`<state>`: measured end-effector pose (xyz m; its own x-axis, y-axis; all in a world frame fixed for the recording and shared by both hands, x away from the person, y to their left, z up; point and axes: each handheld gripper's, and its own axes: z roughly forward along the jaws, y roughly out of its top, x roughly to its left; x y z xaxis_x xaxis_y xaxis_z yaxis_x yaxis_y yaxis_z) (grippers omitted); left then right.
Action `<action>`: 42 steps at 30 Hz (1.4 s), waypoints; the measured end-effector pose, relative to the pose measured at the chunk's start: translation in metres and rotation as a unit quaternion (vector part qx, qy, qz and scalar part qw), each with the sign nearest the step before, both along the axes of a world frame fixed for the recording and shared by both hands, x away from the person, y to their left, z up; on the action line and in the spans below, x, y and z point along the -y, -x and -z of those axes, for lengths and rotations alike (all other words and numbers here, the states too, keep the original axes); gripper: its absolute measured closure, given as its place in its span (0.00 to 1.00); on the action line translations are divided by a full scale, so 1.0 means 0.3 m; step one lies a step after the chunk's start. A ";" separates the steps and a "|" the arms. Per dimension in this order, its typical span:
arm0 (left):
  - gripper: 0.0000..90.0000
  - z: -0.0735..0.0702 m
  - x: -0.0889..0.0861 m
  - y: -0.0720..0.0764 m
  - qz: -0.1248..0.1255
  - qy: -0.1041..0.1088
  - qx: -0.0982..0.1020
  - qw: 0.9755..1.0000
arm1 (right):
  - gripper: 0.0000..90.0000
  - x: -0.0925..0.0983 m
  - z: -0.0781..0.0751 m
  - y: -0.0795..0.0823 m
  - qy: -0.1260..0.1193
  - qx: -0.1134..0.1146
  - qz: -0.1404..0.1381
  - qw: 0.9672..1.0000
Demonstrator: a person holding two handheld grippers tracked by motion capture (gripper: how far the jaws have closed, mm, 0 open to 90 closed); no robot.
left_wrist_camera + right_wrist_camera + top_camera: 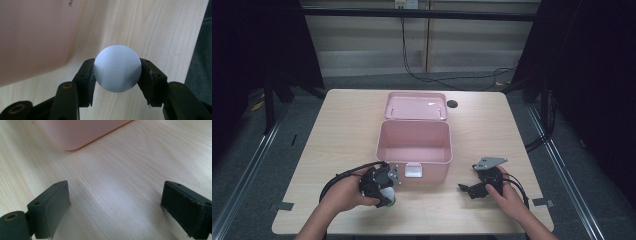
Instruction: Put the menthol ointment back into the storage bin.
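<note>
Left hand: we see the person's left hand at the near left of the pale wooden table, wrapped around the black left gripper.
Left gripper: it sits just near and left of the pink box; in the left gripper view its jaws are closed onto the small smooth white ball, one pad on each side of it.
White ball: we find it held between those jaws over the bare tabletop, beside the box's near left corner; in the high view a pale patch of it shows under the gripper.
Pink box: the open pink plastic box with rounded corners stands at the middle of the table, with a small white latch on its near wall.
Lid: the pink lid lies tipped back on the far side of the box.
Dark disc: a small dark round spot sits on the table just right of the lid; we cannot tell what it is.
Right gripper: the black right gripper lies at the near right, apart from the box; in the right gripper view its jaws stand wide apart over bare wood, with the box corner farther off.
Right hand: the person's right hand grips it from the near side.
</note>
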<state>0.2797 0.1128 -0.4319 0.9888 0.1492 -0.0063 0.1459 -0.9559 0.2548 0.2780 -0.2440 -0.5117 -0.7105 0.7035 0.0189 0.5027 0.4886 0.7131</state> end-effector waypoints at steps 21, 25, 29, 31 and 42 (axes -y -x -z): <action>0.56 -0.153 -0.042 -0.002 -0.029 -0.007 -0.045 0.999 | 0.09 0.000 0.000 0.001 0.000 -0.001 0.001 1.000; 0.56 -0.195 -0.056 -0.013 -0.035 -0.007 -0.049 0.998 | 0.09 0.000 0.000 0.001 0.000 -0.001 0.001 1.000; 0.56 -0.233 -0.064 -0.026 -0.042 -0.007 -0.058 0.997 | 0.09 -0.001 0.000 0.001 -0.001 -0.001 0.002 1.000; 0.56 -0.252 -0.066 -0.036 -0.045 -0.011 -0.061 0.997 | 0.09 -0.001 0.000 0.001 -0.001 -0.001 0.002 1.000; 0.56 -0.351 -0.076 -0.071 -0.064 -0.009 -0.061 0.996 | 0.09 0.000 0.000 0.000 -0.001 0.000 0.001 1.000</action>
<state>0.3009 0.1355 -0.3265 0.9539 0.2746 -0.1211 0.2950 -0.9321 0.2103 0.2779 -0.2438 -0.5118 -0.7088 0.7052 0.0197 0.5035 0.4861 0.7142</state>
